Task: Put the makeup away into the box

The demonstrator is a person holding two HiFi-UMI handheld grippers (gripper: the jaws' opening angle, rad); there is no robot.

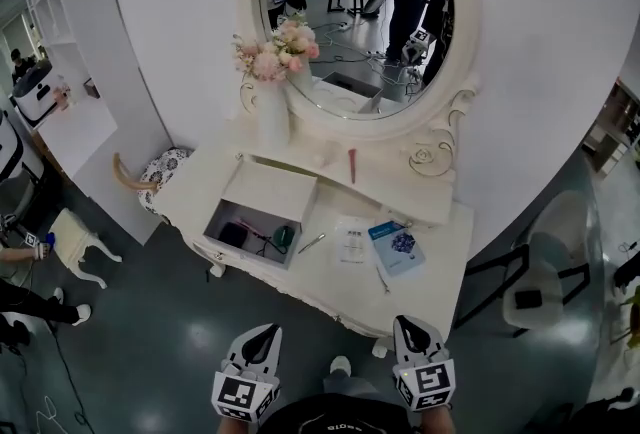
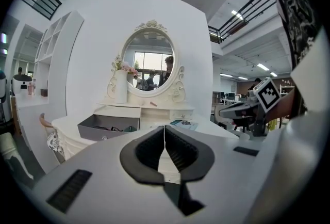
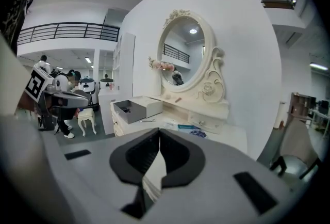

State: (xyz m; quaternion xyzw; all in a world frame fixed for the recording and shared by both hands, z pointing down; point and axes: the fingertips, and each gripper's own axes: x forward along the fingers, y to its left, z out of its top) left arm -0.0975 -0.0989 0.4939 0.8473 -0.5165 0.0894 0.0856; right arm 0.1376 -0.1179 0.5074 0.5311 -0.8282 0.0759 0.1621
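Note:
An open grey-lined box sits on the left of the cream dressing table, with a few dark and green items inside. A silver stick lies just right of the box. A white leaflet, a blue packet and a thin stick lie further right, and a pink stick rests on the raised shelf. My left gripper and right gripper hover in front of the table edge, both shut and empty. The box shows ahead in the left gripper view, and the box shows again in the right gripper view.
A white vase of pink flowers stands by the oval mirror. A patterned round stool is left of the table, a small white stool further left, and a chair at the right. A person's shoes are at the far left.

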